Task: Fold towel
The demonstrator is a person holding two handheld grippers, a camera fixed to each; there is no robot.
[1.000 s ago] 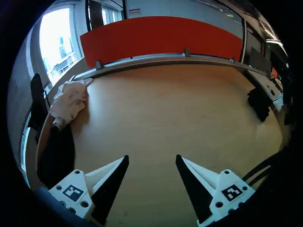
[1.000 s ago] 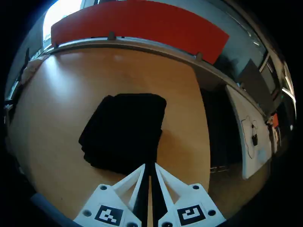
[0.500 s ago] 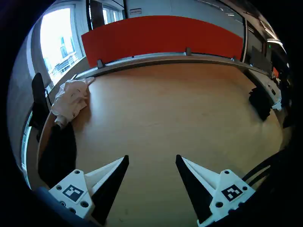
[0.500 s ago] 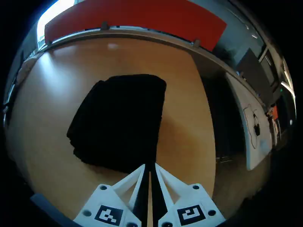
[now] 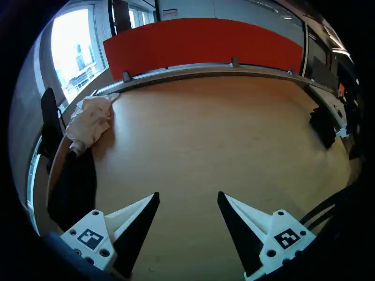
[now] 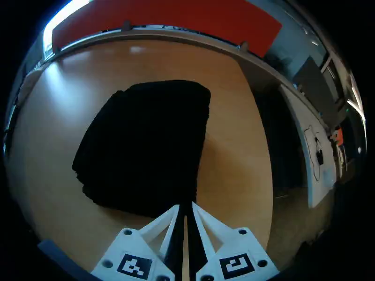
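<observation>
A black towel (image 6: pixel 145 145) lies folded and flat on the wooden table (image 6: pixel 229 154) in the right gripper view. My right gripper (image 6: pixel 186 204) is shut, its tips meeting on the towel's near edge. In the left gripper view my left gripper (image 5: pixel 187 194) hangs open over bare table (image 5: pixel 211 136), with nothing between its fingers. A crumpled white cloth (image 5: pixel 89 122) lies at the table's far left. A dark cloth (image 5: pixel 72 187) lies nearer on the left edge. A small dark heap (image 5: pixel 323 126) sits at the far right edge.
A red divider panel (image 5: pixel 201 44) runs along the table's far edge. A dark chair (image 5: pixel 47 124) stands by the window at left. To the right of the table, a white desk (image 6: pixel 311 154) with cables stands beyond a gap.
The right gripper has moved closer to the black towel, which now looks larger. The left gripper has barely shifted and stays open.
</observation>
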